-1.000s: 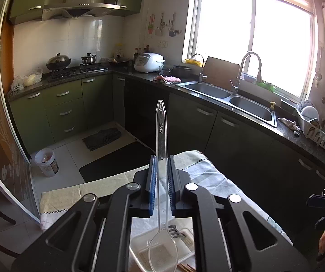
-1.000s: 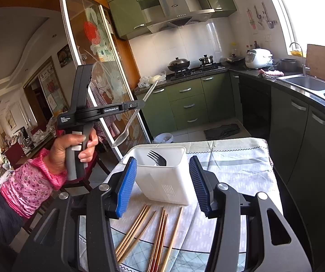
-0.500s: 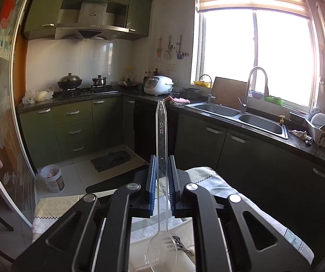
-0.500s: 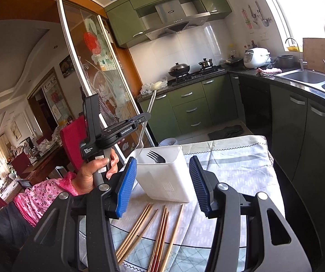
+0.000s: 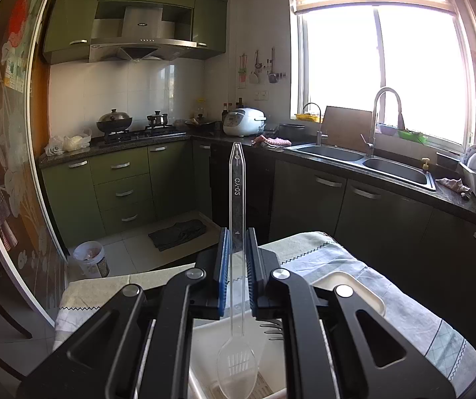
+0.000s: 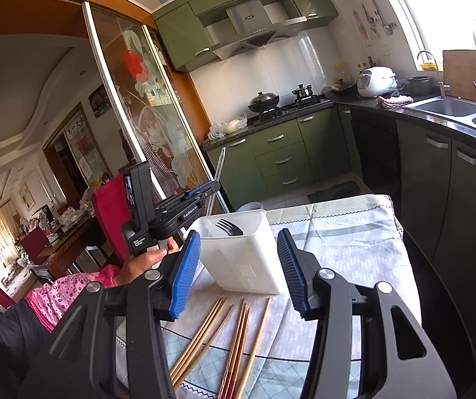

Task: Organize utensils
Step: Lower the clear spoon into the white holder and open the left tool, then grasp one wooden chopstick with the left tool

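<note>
My left gripper (image 5: 238,249) is shut on a clear plastic spoon (image 5: 238,362), held upright with its bowl down inside the white utensil holder (image 5: 354,286). In the right wrist view the holder (image 6: 244,259) stands on the cloth with a black fork (image 6: 229,226) in it, and the left gripper (image 6: 209,188) holds the clear spoon (image 6: 218,169) over its left rim. My right gripper (image 6: 238,276) is open and empty, just in front of the holder. Several wooden chopsticks (image 6: 224,335) lie on the cloth below it.
The table is covered by a patterned cloth (image 6: 344,252). A dark counter with a sink (image 6: 450,106) runs along the right. A red chair (image 6: 111,206) stands behind the left gripper. Green cabinets (image 5: 121,183) lie beyond the table.
My left gripper has come down and levelled out, lowering the clear spoon's bowl into the white holder. My right gripper has stayed open in front of the holder.
</note>
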Action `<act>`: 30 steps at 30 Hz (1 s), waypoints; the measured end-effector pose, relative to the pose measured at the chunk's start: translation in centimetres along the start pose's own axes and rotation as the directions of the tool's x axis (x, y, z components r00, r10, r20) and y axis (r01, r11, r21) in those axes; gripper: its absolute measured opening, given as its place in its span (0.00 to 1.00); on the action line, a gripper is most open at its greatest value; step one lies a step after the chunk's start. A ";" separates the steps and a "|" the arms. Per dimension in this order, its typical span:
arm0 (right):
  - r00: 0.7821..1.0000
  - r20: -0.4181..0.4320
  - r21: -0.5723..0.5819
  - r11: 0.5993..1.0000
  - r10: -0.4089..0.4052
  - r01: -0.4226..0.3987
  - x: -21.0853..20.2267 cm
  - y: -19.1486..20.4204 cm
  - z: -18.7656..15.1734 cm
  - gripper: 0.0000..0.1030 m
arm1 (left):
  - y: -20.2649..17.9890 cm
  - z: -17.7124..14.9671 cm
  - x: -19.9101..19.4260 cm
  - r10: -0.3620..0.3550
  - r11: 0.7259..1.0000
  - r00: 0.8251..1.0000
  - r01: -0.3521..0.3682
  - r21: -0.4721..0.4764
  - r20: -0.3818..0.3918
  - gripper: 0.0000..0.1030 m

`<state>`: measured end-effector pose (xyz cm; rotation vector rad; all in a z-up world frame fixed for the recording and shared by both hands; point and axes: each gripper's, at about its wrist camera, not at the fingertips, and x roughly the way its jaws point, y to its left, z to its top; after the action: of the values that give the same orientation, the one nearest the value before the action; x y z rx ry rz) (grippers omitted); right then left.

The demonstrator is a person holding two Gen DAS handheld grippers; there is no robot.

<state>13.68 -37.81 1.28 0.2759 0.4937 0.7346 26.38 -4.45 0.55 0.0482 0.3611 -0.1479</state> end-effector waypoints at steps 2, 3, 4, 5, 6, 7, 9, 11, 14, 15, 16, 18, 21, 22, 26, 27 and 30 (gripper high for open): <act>1.000 -0.004 -0.004 1.000 0.000 0.000 0.0 0.1 -0.2 0.47 | 0.0 -0.1 -0.2 -0.010 1.000 1.000 0.010 0.003 -0.002 0.10; 1.000 -0.007 -0.006 1.000 -0.001 0.001 0.1 0.1 -0.3 0.47 | -0.1 -0.1 -0.3 -0.012 1.000 1.000 0.012 0.002 -0.004 0.11; 1.000 -0.010 -0.009 1.000 -0.003 0.003 0.2 0.2 -0.3 0.47 | -0.1 -0.1 -0.5 -0.012 1.000 1.000 0.012 0.002 -0.007 0.13; 1.000 -0.012 -0.011 1.000 -0.004 0.004 0.2 0.2 -0.4 0.47 | -0.1 -0.1 -0.6 -0.013 1.000 1.000 0.013 -0.001 -0.010 0.17; 1.000 -0.013 -0.009 1.000 -0.004 0.004 0.2 0.1 -0.4 0.47 | -0.2 -0.1 -0.8 -0.012 1.000 1.000 0.012 -0.002 -0.011 0.21; 1.000 -0.014 -0.007 1.000 -0.003 0.002 0.2 0.0 -0.5 0.47 | -0.2 -0.1 -1.1 -0.009 1.000 1.000 0.009 0.000 -0.010 0.23; 1.000 -0.017 -0.007 1.000 -0.001 0.001 0.2 0.0 -0.7 0.47 | -0.1 -0.1 -1.9 -0.008 1.000 1.000 0.008 -0.002 -0.011 0.33; 1.000 -0.022 -0.012 1.000 -0.003 0.003 0.2 0.1 -0.9 0.47 | -0.2 0.1 -3.2 -0.002 1.000 1.000 0.002 -0.004 -0.012 0.39; 0.999 -0.038 -0.033 0.999 -0.033 0.032 0.4 0.4 -1.5 0.55 | -0.4 0.3 -6.3 0.025 1.000 1.000 -0.025 -0.006 -0.017 0.53; 0.998 -0.048 -0.039 0.998 -0.046 0.044 0.6 0.4 -1.8 0.55 | -0.4 0.1 -7.4 0.038 0.999 0.999 -0.039 -0.014 -0.031 0.60; 0.997 -0.058 -0.044 0.998 -0.054 0.051 0.9 0.4 -2.0 0.55 | -0.3 -0.2 -8.4 0.053 0.998 0.997 -0.055 -0.021 -0.059 0.62; 0.992 -0.081 -0.061 0.994 -0.091 0.087 1.5 0.5 -2.4 0.55 | -0.2 -1.3 -9.7 0.077 0.996 0.986 -0.083 -0.035 -0.146 0.64; 0.984 -0.122 -0.092 0.988 -0.131 0.121 2.6 0.7 -3.2 0.55 | 0.0 -4.1 -10.5 0.098 0.992 0.941 -0.120 -0.048 -0.322 0.64; 0.980 -0.140 -0.097 0.987 -0.138 0.125 3.0 0.6 -3.5 0.55 | 0.0 -5.2 -10.4 0.106 0.990 0.917 -0.134 -0.047 -0.386 0.64; 0.967 -0.214 -0.109 0.987 -0.141 0.120 4.7 0.5 -4.9 0.55 | 0.8 -9.6 -9.1 0.073 0.981 0.805 -0.165 -0.104 -0.589 0.61; 0.963 -0.230 -0.110 0.987 -0.142 0.120 5.1 0.4 -5.3 0.55 | 0.8 -10.4 -8.6 0.062 0.979 0.778 -0.169 -0.113 -0.625 0.55; 0.951 -0.273 -0.107 0.987 -0.142 0.117 6.0 0.1 -6.5 0.55 | 0.4 -12.5 -7.3 0.073 0.975 0.728 -0.196 -0.105 -0.681 0.49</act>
<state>14.04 -33.06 -6.24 0.0531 0.7392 0.6679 15.40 -2.11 -8.50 -0.0458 1.1057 0.0571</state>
